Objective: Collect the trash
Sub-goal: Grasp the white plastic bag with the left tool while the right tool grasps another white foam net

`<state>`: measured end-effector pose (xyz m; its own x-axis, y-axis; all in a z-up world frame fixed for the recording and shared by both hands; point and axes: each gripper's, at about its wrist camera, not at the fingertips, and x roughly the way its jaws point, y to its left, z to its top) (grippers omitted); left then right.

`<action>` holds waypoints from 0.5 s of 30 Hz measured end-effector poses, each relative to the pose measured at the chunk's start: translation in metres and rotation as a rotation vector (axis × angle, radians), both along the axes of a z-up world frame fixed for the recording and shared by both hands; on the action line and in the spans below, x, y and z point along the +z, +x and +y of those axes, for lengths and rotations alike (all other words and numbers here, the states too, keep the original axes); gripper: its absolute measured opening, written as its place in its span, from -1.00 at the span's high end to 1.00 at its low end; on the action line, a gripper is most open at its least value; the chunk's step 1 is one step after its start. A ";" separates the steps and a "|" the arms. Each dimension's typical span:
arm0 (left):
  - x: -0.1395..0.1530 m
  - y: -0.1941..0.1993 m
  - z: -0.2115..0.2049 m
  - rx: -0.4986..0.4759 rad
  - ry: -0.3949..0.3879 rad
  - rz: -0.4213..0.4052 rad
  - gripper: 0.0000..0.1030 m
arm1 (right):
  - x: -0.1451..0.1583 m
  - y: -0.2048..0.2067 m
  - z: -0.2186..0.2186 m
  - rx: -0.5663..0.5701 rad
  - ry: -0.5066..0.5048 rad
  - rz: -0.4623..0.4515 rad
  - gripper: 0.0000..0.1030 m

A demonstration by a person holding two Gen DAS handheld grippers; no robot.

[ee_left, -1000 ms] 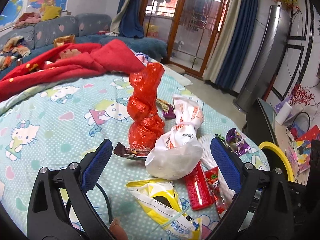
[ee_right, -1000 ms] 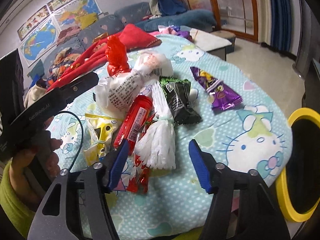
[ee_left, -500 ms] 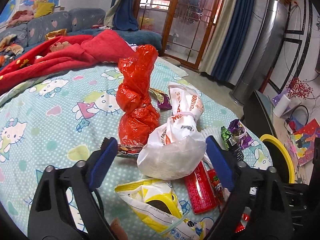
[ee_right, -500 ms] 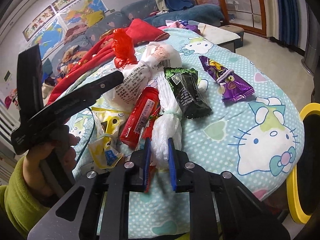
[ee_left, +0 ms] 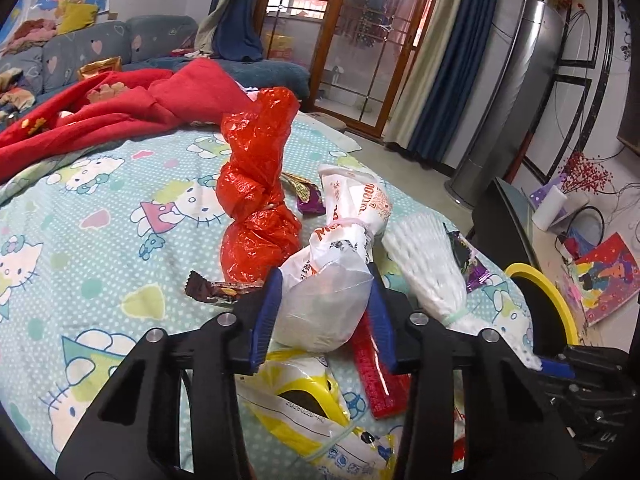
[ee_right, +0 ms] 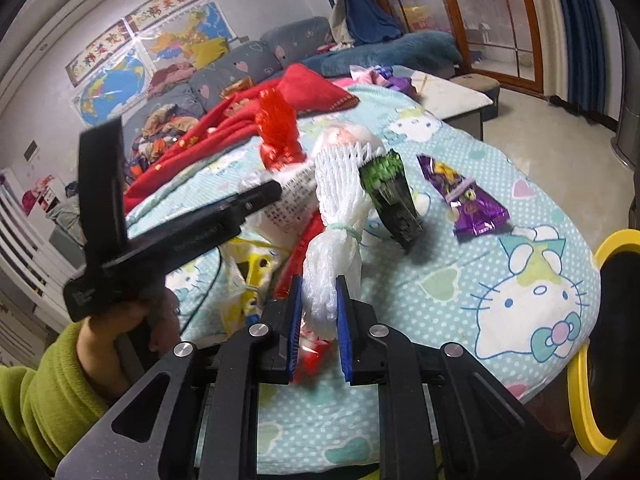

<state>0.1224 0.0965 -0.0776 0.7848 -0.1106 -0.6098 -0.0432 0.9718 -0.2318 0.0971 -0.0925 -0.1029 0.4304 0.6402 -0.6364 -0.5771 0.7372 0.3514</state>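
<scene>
Trash lies on a Hello Kitty bedspread (ee_left: 100, 208). My left gripper (ee_left: 325, 280) has its jaws closing, and the blue pads press both sides of a knotted white plastic bag (ee_left: 332, 300). Behind it stands a twisted red plastic bag (ee_left: 256, 184). My right gripper (ee_right: 319, 284) is shut on the lower end of a white foam net (ee_right: 340, 200), which is lifted off the bed and tilts upward. The same foam net (ee_left: 428, 256) shows in the left wrist view, to the right of the bag.
A yellow packet (ee_left: 312, 396), a red stick packet (ee_left: 376, 380) and a brown candy wrapper (ee_left: 216, 290) lie near the left gripper. A dark green packet (ee_right: 394, 196) and a purple wrapper (ee_right: 468, 200) lie right of the net. A yellow-rimmed bin (ee_right: 612, 248) stands past the bed's edge.
The left jaws went from wide open to closed around the white bag. The right jaws shut on the foam net and raised it off the bed.
</scene>
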 end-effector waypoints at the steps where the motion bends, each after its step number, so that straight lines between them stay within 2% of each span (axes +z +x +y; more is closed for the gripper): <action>1: 0.002 -0.001 0.000 -0.002 -0.005 -0.006 0.44 | 0.003 0.000 0.001 -0.001 0.001 -0.006 0.70; 5: 0.012 -0.008 0.000 -0.005 -0.019 -0.041 0.58 | 0.013 -0.003 -0.002 0.007 0.021 -0.026 0.70; 7: 0.017 -0.011 0.002 -0.002 -0.036 -0.056 0.61 | 0.016 -0.004 -0.004 0.007 0.036 -0.034 0.70; 11: 0.028 -0.017 0.004 -0.006 -0.060 -0.082 0.63 | 0.018 -0.001 -0.012 -0.002 0.087 0.016 0.70; 15: 0.040 -0.024 0.003 -0.018 -0.073 -0.111 0.63 | 0.025 -0.002 -0.018 -0.025 0.087 -0.003 0.70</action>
